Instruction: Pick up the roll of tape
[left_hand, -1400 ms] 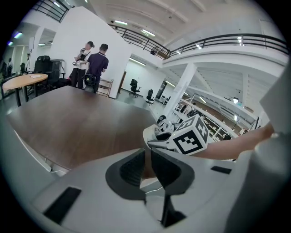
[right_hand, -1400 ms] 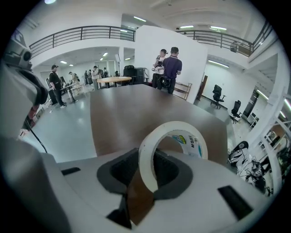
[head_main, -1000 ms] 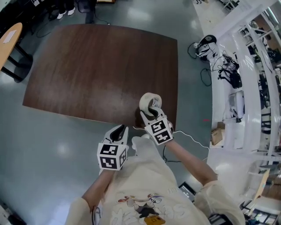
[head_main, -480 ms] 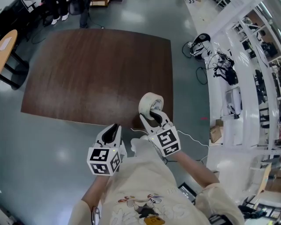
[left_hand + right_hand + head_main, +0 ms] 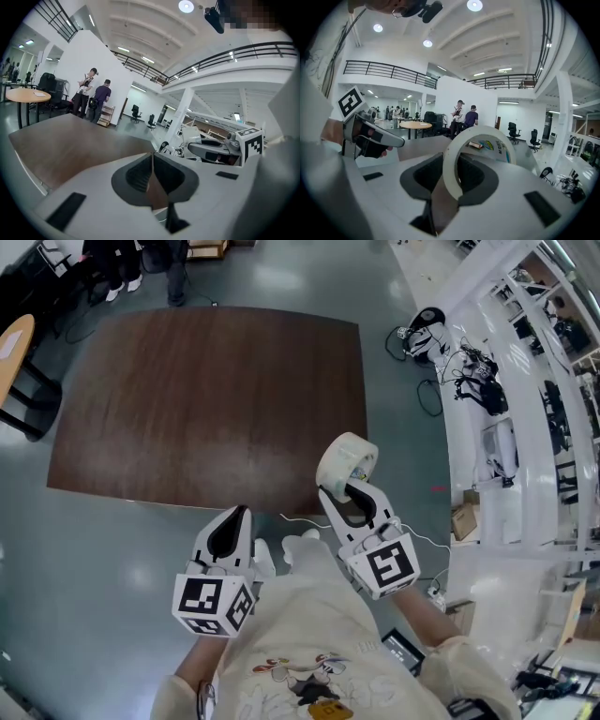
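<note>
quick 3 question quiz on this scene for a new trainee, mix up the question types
1. Multiple choice: which gripper has the roll of tape? A left, B right, C neither.
2. True or false: the left gripper has its fingers together with nothing between them.
3. Count: in the left gripper view, how many people stand by the white wall beyond the brown table?

Key: 1 B, the right gripper is shut on it. 2 true. 3 two.

white roll of tape [image 5: 347, 461], upright, lifted off table
</note>
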Tool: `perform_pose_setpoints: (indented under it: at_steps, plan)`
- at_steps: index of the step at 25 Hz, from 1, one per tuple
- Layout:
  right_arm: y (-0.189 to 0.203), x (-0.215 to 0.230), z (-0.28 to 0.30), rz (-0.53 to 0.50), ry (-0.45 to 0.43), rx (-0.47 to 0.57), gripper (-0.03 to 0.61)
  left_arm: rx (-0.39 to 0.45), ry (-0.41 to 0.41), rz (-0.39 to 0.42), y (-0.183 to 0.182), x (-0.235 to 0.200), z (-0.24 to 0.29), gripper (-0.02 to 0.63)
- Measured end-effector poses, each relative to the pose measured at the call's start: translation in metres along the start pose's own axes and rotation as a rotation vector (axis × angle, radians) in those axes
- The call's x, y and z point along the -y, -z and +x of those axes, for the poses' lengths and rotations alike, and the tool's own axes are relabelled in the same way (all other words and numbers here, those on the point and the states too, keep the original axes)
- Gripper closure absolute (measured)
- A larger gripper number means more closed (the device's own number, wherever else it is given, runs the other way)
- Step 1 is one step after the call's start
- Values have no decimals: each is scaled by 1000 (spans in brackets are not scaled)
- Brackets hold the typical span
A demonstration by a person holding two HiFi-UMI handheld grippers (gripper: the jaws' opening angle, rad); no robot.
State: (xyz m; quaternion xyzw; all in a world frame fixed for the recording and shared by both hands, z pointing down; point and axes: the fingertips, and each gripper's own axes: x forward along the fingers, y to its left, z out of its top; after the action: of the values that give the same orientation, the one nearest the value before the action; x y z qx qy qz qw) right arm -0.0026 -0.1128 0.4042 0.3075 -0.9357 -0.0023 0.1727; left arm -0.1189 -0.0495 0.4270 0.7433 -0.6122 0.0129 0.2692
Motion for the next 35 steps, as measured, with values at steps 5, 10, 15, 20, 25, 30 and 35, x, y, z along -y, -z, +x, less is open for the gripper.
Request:
perform_pose_setpoints:
  at_steps: [5,10,15,20,25,30,35]
  plan:
    - [-7,5,-39,40,45,45,482,23,39,-5,-9,24,-14,594]
    - [-6,4,-73,77,67,81,482,46,57,32,-10,43,-26,594]
    - [-18,2,-90,92,78,99,482,34,53,97,-18,47,-24,595]
    - [-23,-4,-101,143,76,98,483,25,60,110,-23,50,-27,594]
    - [-15,-2,-103,165,75,85,483,16,65,118,-20,53,-20,595]
    - [-15,-9,-102,183,75,83,483,16,72,123,-23,53,-23,595]
    - [-14,-4,-104,184,81,89,483,13,74,128,-21,58,-19,595]
